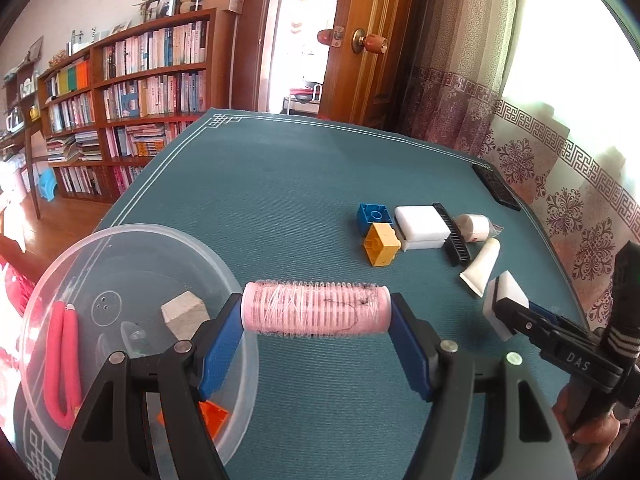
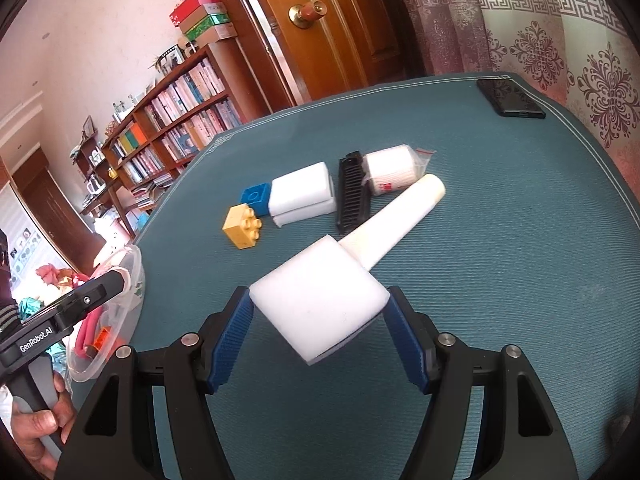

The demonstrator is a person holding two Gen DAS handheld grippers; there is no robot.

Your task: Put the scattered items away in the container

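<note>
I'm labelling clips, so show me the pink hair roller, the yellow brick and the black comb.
pink hair roller (image 1: 316,314), left wrist view, middle of barrel.
yellow brick (image 2: 241,227), right wrist view, top face.
black comb (image 2: 353,192), right wrist view, teeth.

Left wrist view: container (image 1: 224,264) at lower left on the table mat (image 1: 280,184); inside it a foam curler (image 1: 60,364) at left, a block (image 1: 185,313) near centre, a brick (image 1: 214,416) at the bottom edge. Hair roller (image 1: 316,314) at lower centre, crosswise, just right of the container rim. Middle right cluster: two bricks (image 1: 380,244) at left, stacked sponges (image 1: 424,227) touching them, comb (image 1: 454,236) beside, roll (image 1: 476,227) and tube (image 1: 482,266) further right. Phone (image 1: 496,186) behind, at the mat's far right edge.

Right wrist view: sponge (image 2: 320,304) at centre, overlapping the tube's near end.
</note>
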